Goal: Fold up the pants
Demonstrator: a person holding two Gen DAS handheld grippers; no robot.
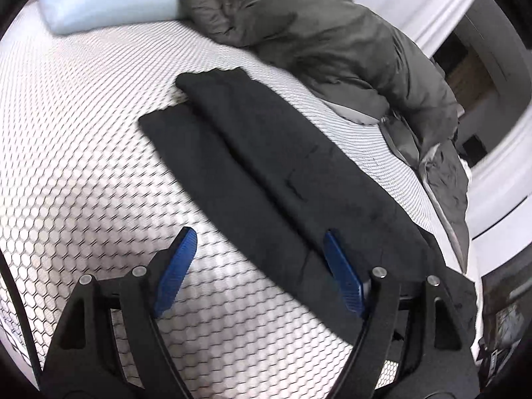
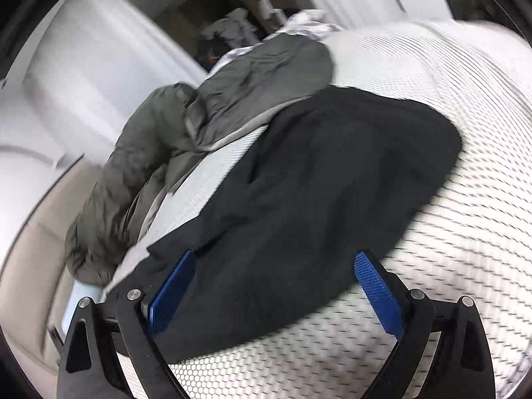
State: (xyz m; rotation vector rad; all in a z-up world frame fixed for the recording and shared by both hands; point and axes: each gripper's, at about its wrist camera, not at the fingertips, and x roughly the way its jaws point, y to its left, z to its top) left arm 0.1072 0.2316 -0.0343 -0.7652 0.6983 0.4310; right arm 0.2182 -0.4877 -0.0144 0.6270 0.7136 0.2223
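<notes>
Black pants (image 1: 272, 173) lie on the white honeycomb-patterned mattress (image 1: 76, 153), one leg folded lengthwise over the other. My left gripper (image 1: 261, 242) is open and empty just above the near edge of the pants, its right finger over the cloth. In the right wrist view the pants (image 2: 326, 179) spread as a wide dark mass on the mattress (image 2: 465, 219). My right gripper (image 2: 274, 262) is open and empty, hovering over the near part of the pants. This view is blurred.
A crumpled grey duvet (image 1: 326, 36) lies along the far side of the bed, also in the right wrist view (image 2: 173, 139). A light blue pillow (image 1: 109, 0) sits at the head. White walls and a dark opening (image 1: 465, 66) lie beyond the bed.
</notes>
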